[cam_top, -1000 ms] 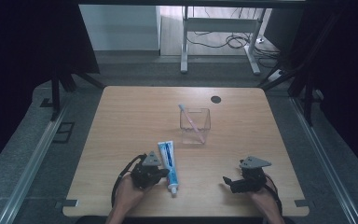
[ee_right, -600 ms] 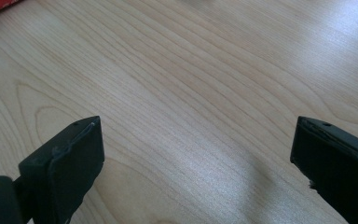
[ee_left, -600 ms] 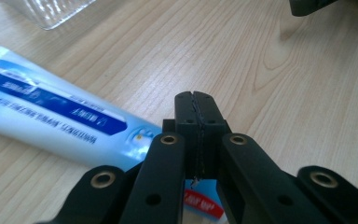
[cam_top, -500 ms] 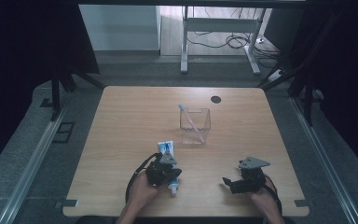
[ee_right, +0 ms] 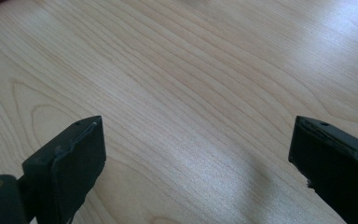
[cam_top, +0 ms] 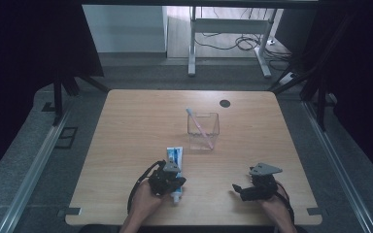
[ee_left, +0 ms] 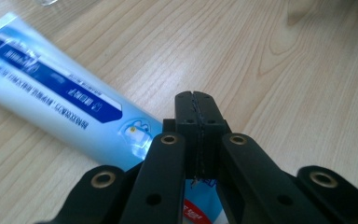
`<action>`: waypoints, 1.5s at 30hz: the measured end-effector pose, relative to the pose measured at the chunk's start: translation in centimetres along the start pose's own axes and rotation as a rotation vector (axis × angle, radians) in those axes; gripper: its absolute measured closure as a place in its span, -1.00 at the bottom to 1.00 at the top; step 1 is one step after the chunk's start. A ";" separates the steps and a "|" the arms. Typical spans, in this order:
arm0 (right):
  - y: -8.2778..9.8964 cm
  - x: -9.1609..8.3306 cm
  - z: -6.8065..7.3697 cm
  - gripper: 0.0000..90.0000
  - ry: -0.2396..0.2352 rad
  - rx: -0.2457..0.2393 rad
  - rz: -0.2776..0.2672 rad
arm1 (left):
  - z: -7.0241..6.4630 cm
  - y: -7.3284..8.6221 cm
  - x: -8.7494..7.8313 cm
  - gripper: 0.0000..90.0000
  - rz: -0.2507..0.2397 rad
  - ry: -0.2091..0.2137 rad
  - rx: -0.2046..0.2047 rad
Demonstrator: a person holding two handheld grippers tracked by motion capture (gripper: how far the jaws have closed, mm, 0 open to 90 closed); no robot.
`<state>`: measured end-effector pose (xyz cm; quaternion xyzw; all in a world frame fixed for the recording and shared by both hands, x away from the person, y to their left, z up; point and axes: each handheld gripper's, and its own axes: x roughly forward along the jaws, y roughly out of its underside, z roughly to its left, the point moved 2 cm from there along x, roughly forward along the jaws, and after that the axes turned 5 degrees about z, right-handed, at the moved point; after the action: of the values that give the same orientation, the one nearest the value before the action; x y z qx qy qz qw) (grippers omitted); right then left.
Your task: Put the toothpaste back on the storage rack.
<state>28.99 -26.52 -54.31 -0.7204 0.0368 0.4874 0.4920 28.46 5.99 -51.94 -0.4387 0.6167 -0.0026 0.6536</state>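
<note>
Toothpaste tube (ee_left: 60, 98) lies flat on the bench (cam_top: 126, 131), near its front edge, left of centre. Left tool (ee_left: 196, 105) sits over the tube's cap end, jaws clenched pad to pad with nothing between them. Right tool (ee_right: 196, 163), well apart to the right, is released, jaws wide over bare wood. Clear container (cam_top: 203, 131) holding a pink toothbrush (cam_top: 199, 127) stands just beyond the tube.
</note>
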 end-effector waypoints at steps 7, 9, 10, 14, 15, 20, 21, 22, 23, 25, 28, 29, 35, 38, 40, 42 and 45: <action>0.0 0.0 0.0 -0.90 0.000 -0.001 0.000 | 0.2 0.8 -0.5 0.99 0.018 0.002 -0.004; 0.0 0.0 0.0 -0.90 0.000 -0.001 -0.001 | 0.2 1.0 -0.6 0.99 0.020 0.004 -0.009; 0.0 0.0 0.0 -0.90 0.001 -0.001 -0.001 | 0.3 1.1 -0.7 0.99 0.022 0.006 -0.009; 0.0 0.0 0.0 -0.90 0.000 -0.002 0.000 | 0.5 1.7 -0.7 0.99 0.039 0.003 -0.013; 0.0 0.0 0.0 -0.89 0.000 -0.001 -0.001 | 0.5 1.8 -0.6 0.99 0.046 -0.002 -0.012; 0.0 0.0 0.0 -0.89 -0.002 -0.003 0.003 | 0.9 2.5 -0.9 0.99 0.056 -0.009 -0.015; 0.0 0.0 0.0 -0.89 -0.002 -0.003 0.003 | 0.9 2.5 -0.9 0.99 0.056 -0.011 -0.019; 0.0 0.0 0.0 -0.89 -0.003 -0.003 0.002 | 1.0 2.6 -1.0 0.98 0.058 -0.014 -0.013; 0.0 0.0 0.0 -0.89 -0.003 -0.002 0.002 | 1.1 2.7 -1.1 0.98 0.058 -0.016 -0.016; 0.0 0.0 0.0 -0.89 -0.001 -0.003 0.001 | 1.3 2.9 -1.2 0.98 0.062 -0.021 -0.018; 0.0 0.0 0.0 -0.89 -0.002 -0.003 0.000 | 1.7 3.2 -1.4 0.98 0.061 -0.030 -0.022; 0.0 0.0 0.1 -0.89 -0.002 -0.003 0.001 | 1.8 3.2 -1.5 0.98 0.061 -0.033 -0.022; 0.0 0.1 0.1 -0.89 -0.005 -0.005 0.001 | 1.9 3.2 -1.9 0.95 0.057 -0.032 -0.015; 0.0 0.1 0.2 -0.89 -0.003 -0.006 0.003 | 2.1 2.9 -2.4 0.92 0.049 -0.029 -0.023; 0.0 0.1 0.2 -0.89 -0.004 -0.006 0.003 | 2.2 2.5 -2.7 0.86 0.055 -0.029 -0.021; 0.0 0.1 0.2 -0.89 -0.003 -0.006 0.004 | 2.3 2.1 -2.9 0.81 0.065 -0.041 -0.016; 0.0 0.2 0.2 -0.89 -0.004 -0.006 0.005 | 2.7 1.3 -3.1 0.71 0.081 -0.057 -0.019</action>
<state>28.96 -26.34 -54.43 -0.7207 0.0360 0.4902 0.4888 29.20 10.04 -50.60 -0.4195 0.6151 0.0421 0.6662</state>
